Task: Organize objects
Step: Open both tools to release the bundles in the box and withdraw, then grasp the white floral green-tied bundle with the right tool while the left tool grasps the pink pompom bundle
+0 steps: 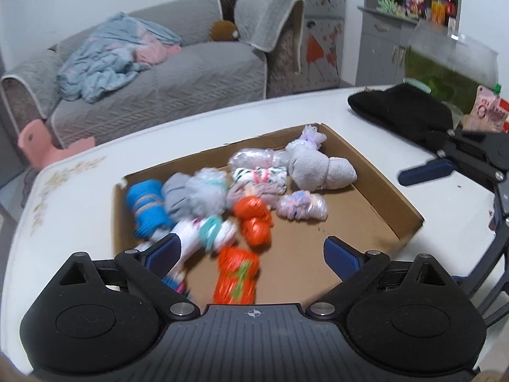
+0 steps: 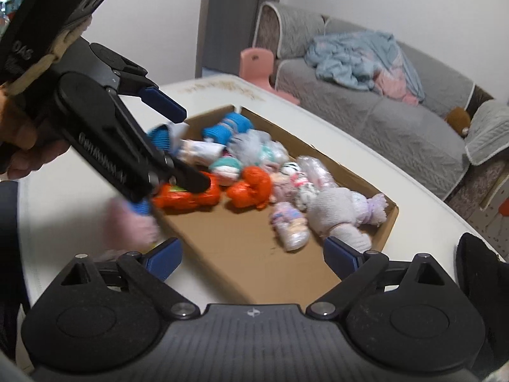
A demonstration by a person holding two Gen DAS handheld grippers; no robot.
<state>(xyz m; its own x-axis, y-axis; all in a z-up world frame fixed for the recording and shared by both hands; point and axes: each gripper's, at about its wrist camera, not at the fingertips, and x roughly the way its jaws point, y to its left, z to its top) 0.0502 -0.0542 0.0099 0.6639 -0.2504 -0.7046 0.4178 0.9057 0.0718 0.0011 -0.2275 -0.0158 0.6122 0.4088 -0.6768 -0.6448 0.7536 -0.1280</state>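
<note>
A shallow cardboard box (image 1: 375, 172) lies on the white table (image 1: 79, 222) and holds several rolled sock bundles. Among them are a blue one (image 1: 144, 203), two orange ones (image 1: 253, 219) and a big grey-white one (image 1: 321, 168). My left gripper (image 1: 253, 251) hangs open over the box's near end. An orange bundle (image 1: 237, 280) lies below, between its fingers, untouched by the pads. A blurred pink-and-blue bundle (image 2: 130, 226) sits at the box's near left corner. My right gripper (image 2: 253, 254) is open over the box floor (image 2: 241, 254) with nothing in it. One of its blue fingers (image 1: 426, 170) shows at the right.
A black cloth (image 1: 400, 111) and a glass tank (image 1: 445, 63) stand at the table's far right. Beyond the table are a grey sofa (image 1: 159, 89) with a blue blanket and a pink chair (image 1: 35, 140). A hand (image 2: 19, 146) holds the left gripper (image 2: 194, 151).
</note>
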